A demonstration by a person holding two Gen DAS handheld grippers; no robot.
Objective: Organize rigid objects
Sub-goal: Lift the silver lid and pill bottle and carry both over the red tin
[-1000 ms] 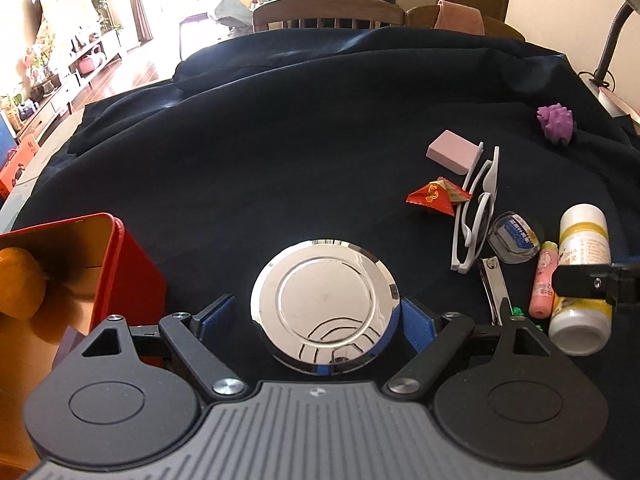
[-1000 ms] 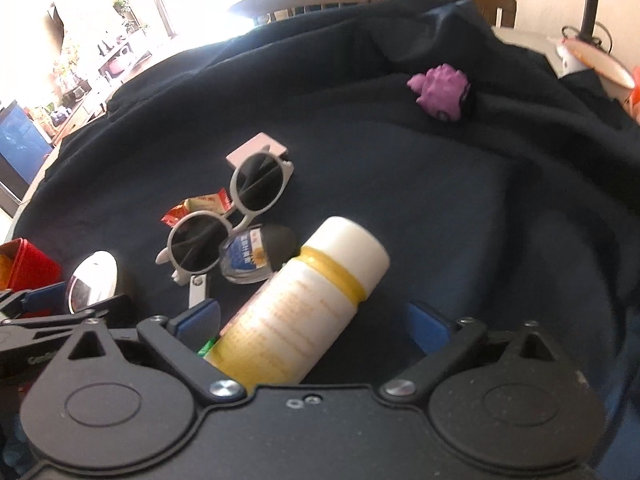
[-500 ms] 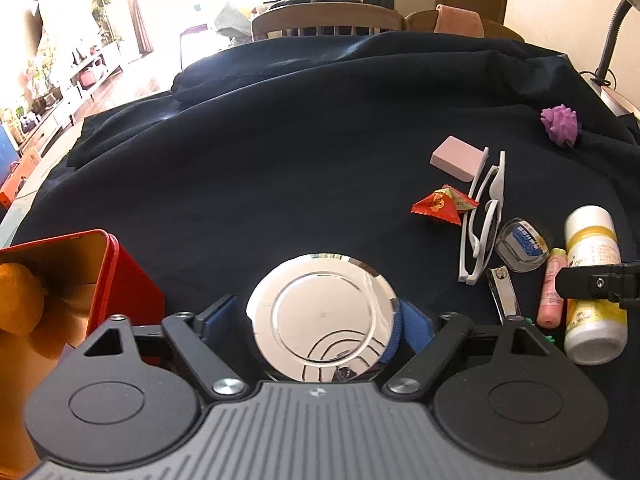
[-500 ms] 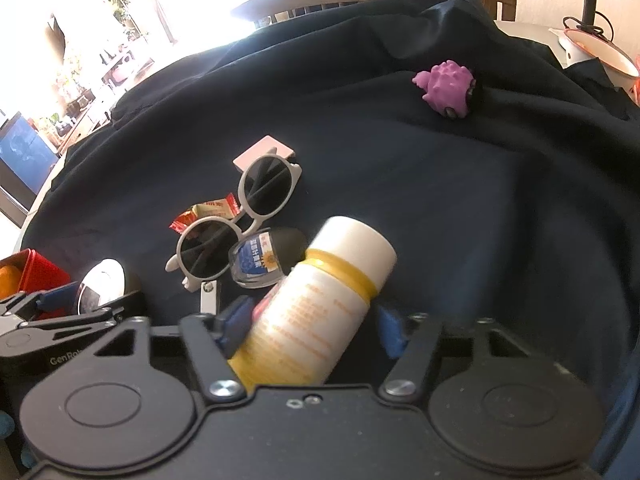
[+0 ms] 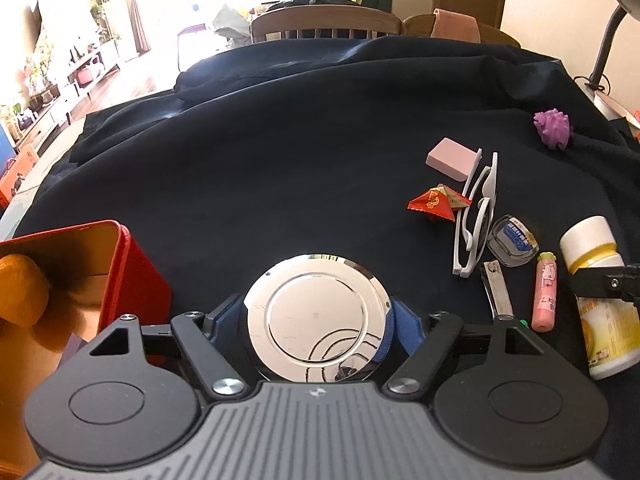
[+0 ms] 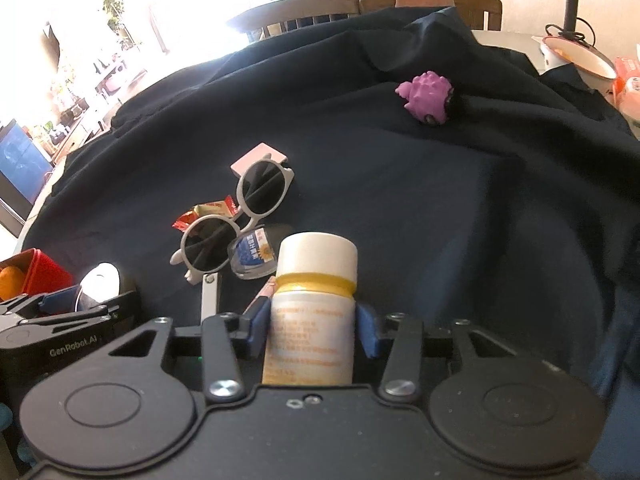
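The right gripper (image 6: 312, 332) has just been squeezing shut, and its blue pads now press both sides of the white bottle (image 6: 314, 312). The left gripper (image 5: 316, 320) hugs the shiny round lid (image 5: 316, 316) beside the red box (image 5: 132, 272).

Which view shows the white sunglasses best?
The right wrist view: the sunglasses face the camera, both dark round lenses visible. The left wrist view shows them nearly edge-on, just the white frame.
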